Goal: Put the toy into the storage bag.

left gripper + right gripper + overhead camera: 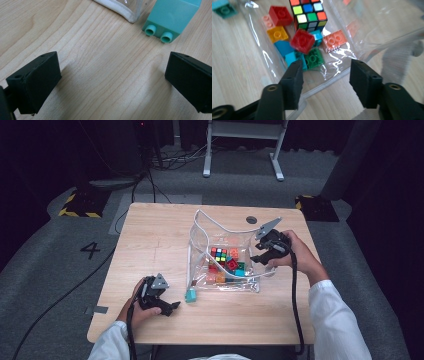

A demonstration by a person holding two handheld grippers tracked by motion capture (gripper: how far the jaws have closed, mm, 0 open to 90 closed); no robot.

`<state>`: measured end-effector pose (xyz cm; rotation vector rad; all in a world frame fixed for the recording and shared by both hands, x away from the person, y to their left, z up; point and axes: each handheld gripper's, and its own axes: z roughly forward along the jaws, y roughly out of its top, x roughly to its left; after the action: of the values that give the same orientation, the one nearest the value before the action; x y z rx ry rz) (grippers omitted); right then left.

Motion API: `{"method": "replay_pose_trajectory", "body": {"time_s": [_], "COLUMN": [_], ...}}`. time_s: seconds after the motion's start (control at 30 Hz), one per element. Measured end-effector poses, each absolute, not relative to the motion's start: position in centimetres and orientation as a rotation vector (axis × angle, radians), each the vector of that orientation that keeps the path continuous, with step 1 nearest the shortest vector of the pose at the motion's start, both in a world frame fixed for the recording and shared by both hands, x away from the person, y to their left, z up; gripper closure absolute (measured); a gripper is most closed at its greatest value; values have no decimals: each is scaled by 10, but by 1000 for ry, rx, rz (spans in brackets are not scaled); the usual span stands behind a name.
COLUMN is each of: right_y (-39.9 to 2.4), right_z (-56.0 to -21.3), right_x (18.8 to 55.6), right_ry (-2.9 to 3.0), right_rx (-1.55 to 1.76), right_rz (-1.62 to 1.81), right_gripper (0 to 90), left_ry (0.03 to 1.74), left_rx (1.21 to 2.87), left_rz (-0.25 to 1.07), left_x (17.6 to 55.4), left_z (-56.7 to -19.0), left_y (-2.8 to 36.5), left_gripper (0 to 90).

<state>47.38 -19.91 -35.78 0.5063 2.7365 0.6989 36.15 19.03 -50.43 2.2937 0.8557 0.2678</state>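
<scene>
Clear plastic pouch (222, 252) lies right of centre on the counter (150, 245), mouth toward the far edge, with a puzzle cube (308, 12) and loose bricks inside. One teal brick (190, 295) sits outside, just off the pouch's near-left corner.

My right hand-held gripper (264, 256) is at the pouch's right side, jaws half apart over the film and pressing on nothing. A red brick (302, 41) lies just beyond them.

My left hand-held gripper (110, 82) rests near the counter's near-left corner, jaws wide and bare, the teal brick just ahead.

Handling, my guess: the bricks are light, rigid and smooth, so I would pinch the flat sides, not the studs. The pouch is limp and slick, so I would take it by the corded rim.
</scene>
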Motion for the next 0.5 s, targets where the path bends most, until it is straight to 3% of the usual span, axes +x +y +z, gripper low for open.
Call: {"method": "replay_pose_trajectory", "body": {"time_s": [0.5], "right_y": [-238], "right_z": [-325], "right_x": [429], "right_ry": [2491], "right_rx": [512], "right_rz": [982], "right_gripper": [288], "left_ry": [853], "left_rx": [2300], "left_rz": [287], "left_x": [362], "left_z": [-504], "left_y": [191], "left_gripper": [1]}}
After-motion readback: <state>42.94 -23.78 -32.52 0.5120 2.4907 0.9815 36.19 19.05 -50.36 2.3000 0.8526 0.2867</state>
